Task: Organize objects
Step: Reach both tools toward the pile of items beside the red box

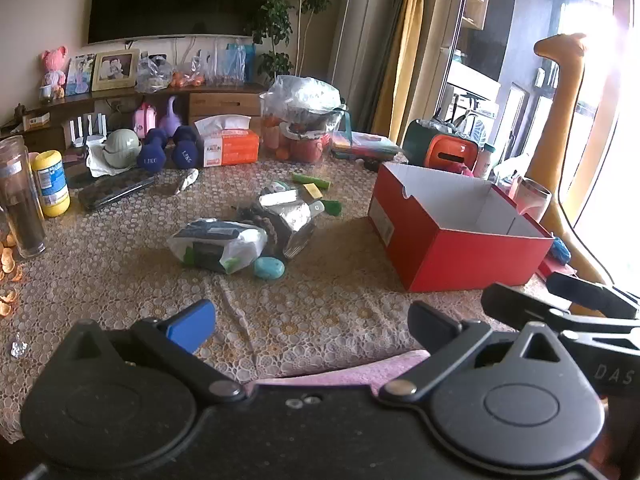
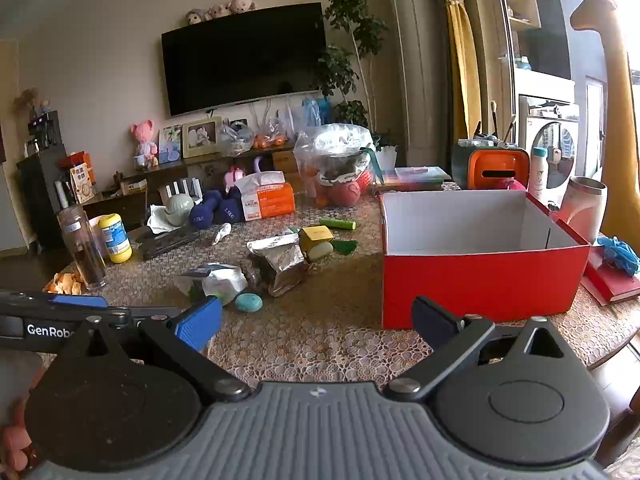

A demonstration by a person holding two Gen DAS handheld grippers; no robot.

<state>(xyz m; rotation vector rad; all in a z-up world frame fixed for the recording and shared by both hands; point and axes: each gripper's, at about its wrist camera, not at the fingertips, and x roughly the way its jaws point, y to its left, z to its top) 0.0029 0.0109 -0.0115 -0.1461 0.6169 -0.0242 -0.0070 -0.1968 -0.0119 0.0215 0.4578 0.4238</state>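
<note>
While I hold both off, left hand-held gripper (image 1: 310, 322) and right hand-held gripper (image 2: 316, 322) gape empty; clutter (image 1: 256, 232) lies left of red box (image 1: 460, 240).

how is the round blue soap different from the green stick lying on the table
The blue soap is a squat, rounded oval; the green stick is long and thin. The soap is turquoise, the stick bright green. The soap lies at the near edge of the clutter, beside the white wipes pack; the stick lies at the far side, beyond the yellow block. Both rest loose on the lace tablecloth, outside the red box.
</note>
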